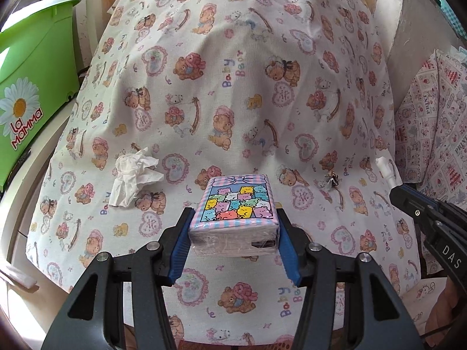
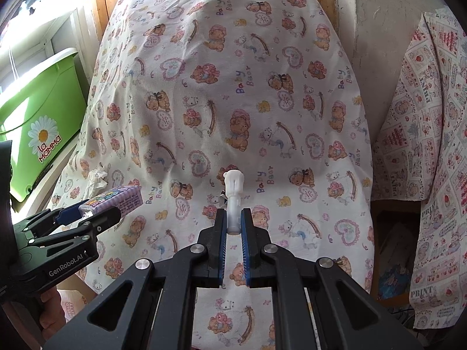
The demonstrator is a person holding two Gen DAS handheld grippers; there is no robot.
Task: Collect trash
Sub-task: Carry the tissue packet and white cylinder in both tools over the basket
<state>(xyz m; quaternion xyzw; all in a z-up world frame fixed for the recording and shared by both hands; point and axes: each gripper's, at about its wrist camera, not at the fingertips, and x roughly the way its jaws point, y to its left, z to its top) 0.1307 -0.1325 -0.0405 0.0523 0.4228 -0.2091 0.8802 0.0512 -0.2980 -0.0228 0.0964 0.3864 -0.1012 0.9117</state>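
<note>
My left gripper (image 1: 233, 224) is shut on a tissue pack (image 1: 236, 207) with coloured bears on its wrapper, held above the teddy-bear cloth (image 1: 233, 87). The pack also shows in the right wrist view (image 2: 116, 199), held by the left gripper (image 2: 99, 214). My right gripper (image 2: 233, 218) is shut on a small white plastic tube (image 2: 233, 195); the tube tip shows in the left wrist view (image 1: 385, 169). A crumpled white tissue (image 1: 134, 176) lies on the cloth left of the pack, partly seen in the right wrist view (image 2: 96, 179). A small dark wrapper scrap (image 1: 332, 180) lies to the right.
A green plastic bin (image 1: 32, 87) marked "La Mamma" stands at the left, also in the right wrist view (image 2: 38, 122). A second patterned cloth (image 2: 423, 160) hangs at the right, beside a white wall (image 2: 379, 43).
</note>
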